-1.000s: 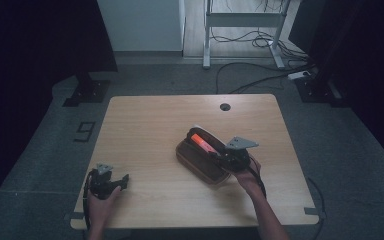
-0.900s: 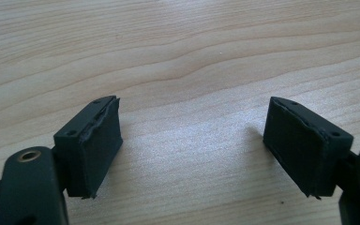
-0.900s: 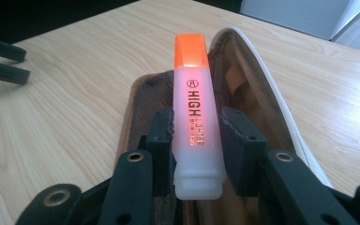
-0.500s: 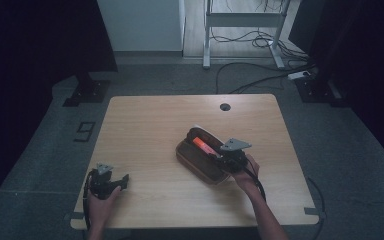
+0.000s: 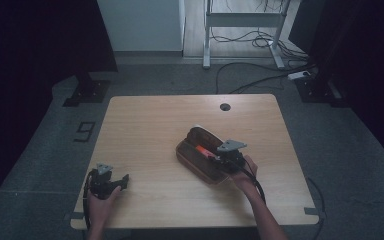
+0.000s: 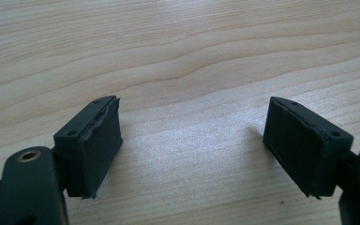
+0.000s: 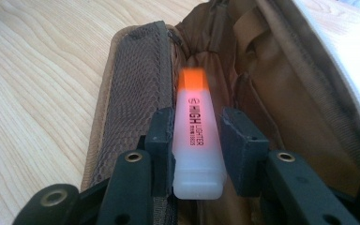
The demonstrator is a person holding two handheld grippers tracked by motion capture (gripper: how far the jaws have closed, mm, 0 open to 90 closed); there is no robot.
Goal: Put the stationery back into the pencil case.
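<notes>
Table (image 5: 145, 130) carries open brown pouch (image 5: 202, 157); right gripper (image 7: 197, 136) clamps orange highlighter (image 7: 196, 140) above pouch interior. Risk: smooth tapered barrel slips from pads, or its tip snags mesh pocket (image 7: 138, 84). Left gripper (image 6: 192, 145) idle, jaws wide, empty.

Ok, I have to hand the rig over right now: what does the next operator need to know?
Left gripper: open, holding nothing, low over the bare wooden table near its front left corner.
Right gripper: shut on the orange-capped white highlighter, cap pointing into the open brown fabric pencil case.
The case lies unzipped at the table's centre right, mesh pocket showing.
Done: highlighter gripped and held at the case's opening.
Left, probably: whether it is going in or coming out is unclear; finish that move, then release, and perhaps steady the case with the left gripper.
</notes>
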